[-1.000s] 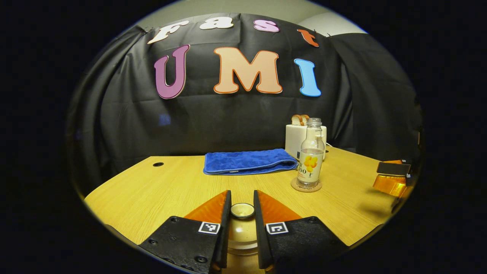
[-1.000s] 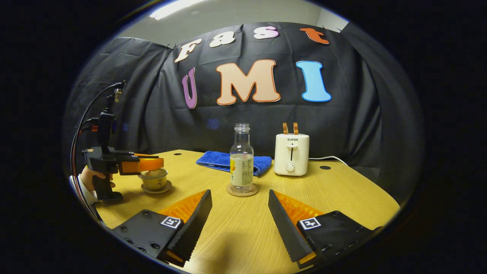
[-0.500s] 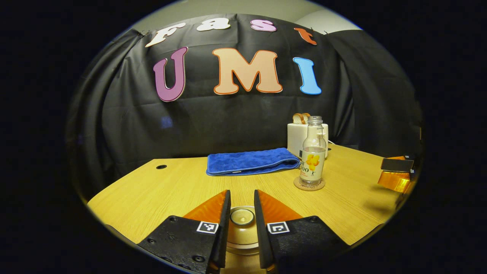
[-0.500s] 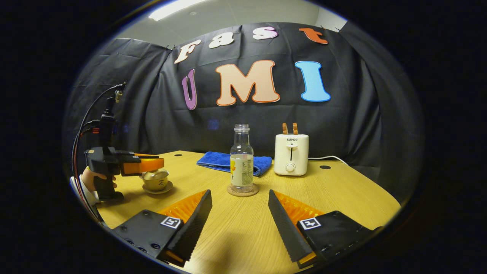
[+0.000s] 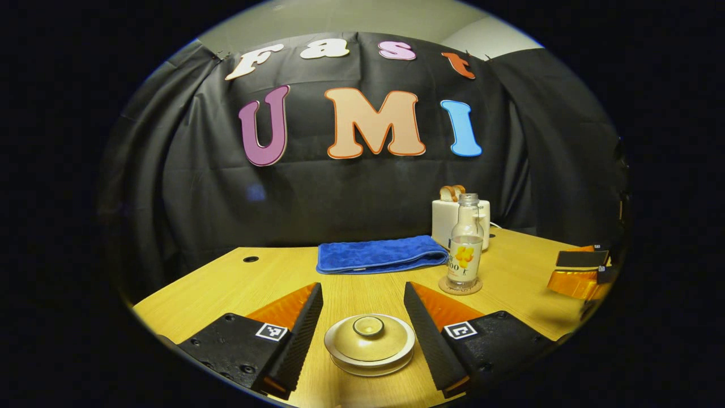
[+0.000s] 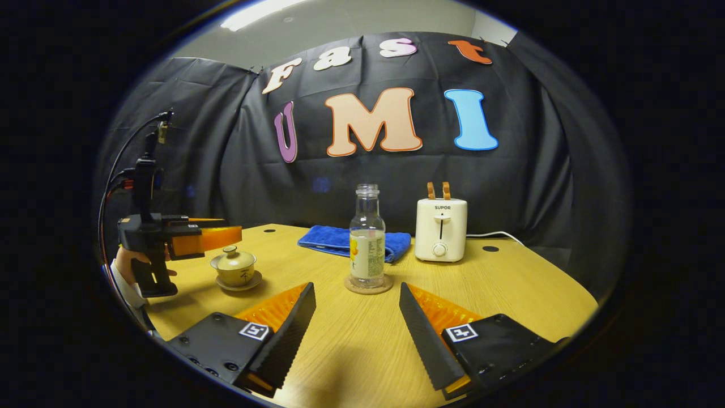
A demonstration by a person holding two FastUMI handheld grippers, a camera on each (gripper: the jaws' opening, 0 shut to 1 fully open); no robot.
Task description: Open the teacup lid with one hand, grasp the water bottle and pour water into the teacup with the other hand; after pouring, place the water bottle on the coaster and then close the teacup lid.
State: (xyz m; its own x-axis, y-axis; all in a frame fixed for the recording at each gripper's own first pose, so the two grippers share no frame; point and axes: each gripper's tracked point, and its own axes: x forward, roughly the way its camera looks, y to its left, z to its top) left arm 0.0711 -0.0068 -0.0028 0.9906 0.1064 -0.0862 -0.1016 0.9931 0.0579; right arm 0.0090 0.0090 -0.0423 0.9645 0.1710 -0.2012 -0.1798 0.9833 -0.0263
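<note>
On the wooden table [image 6: 510, 294] we record the teacup [image 6: 234, 276] standing on its saucer [image 6: 238, 284] near the left side, with the lid [image 5: 369, 338] seated on top of it. In the left gripper view we look down on that lid from above; its knob [image 5: 368, 325] lies between the two fingers, and neither finger touches the lid. The left gripper [image 5: 362, 309] has its jaws spread wide, well clear of the knob on both sides. In the right gripper view we see this same gripper [image 6: 218, 237] held by a hand [image 6: 129, 262], level, above and just behind the teacup, apart from it.

The water bottle [image 6: 367, 238] stands upright on the coaster [image 6: 368, 285], uncapped, partly filled, near the table's middle. Behind it lies a folded blue towel [image 6: 334, 241], and to its right a white toaster [image 6: 441, 229] with its cord running off behind.

The right gripper [image 6: 357, 306] hovers low over the table in front of the bottle, jaws spread, nothing between them. We note it is well apart from the bottle and coaster
</note>
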